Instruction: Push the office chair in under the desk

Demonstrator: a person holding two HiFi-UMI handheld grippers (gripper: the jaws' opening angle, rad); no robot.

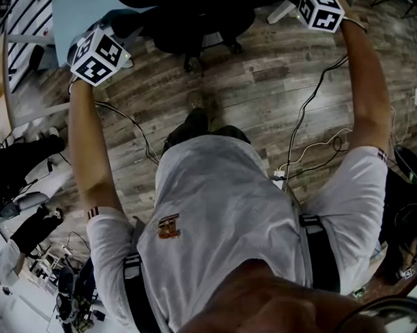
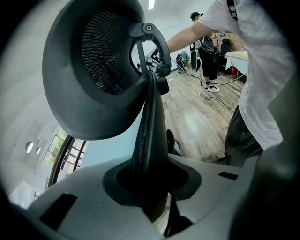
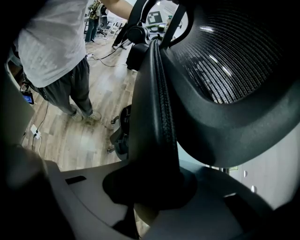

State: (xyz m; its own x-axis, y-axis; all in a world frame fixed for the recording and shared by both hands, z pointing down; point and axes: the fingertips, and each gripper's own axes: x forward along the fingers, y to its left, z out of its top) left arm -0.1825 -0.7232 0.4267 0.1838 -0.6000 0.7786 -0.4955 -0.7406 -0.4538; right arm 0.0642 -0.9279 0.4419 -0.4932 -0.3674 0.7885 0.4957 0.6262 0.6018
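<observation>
Clamped with left gripper [image 2: 149, 186] and right gripper [image 3: 150, 188] on opposite edges of the office chair [image 1: 197, 23] backrest [image 2: 70, 103], standing close to the desk [image 1: 77, 13]. Expect heavy but easy-rolling handling on castors [image 1: 190, 63]; push through rigid frame edge [image 2: 151, 122], not yielding mesh [image 2: 110, 51].

Pale T-shirt [image 1: 223, 203] mid-frame, small red logo [image 1: 170, 227] on chest, striped sleeve hems [image 1: 94, 212]. Black straps [image 1: 322, 250] at lower left and right. Dark trousers [image 1: 188, 129] above, pale shoes [image 3: 95, 116].
</observation>
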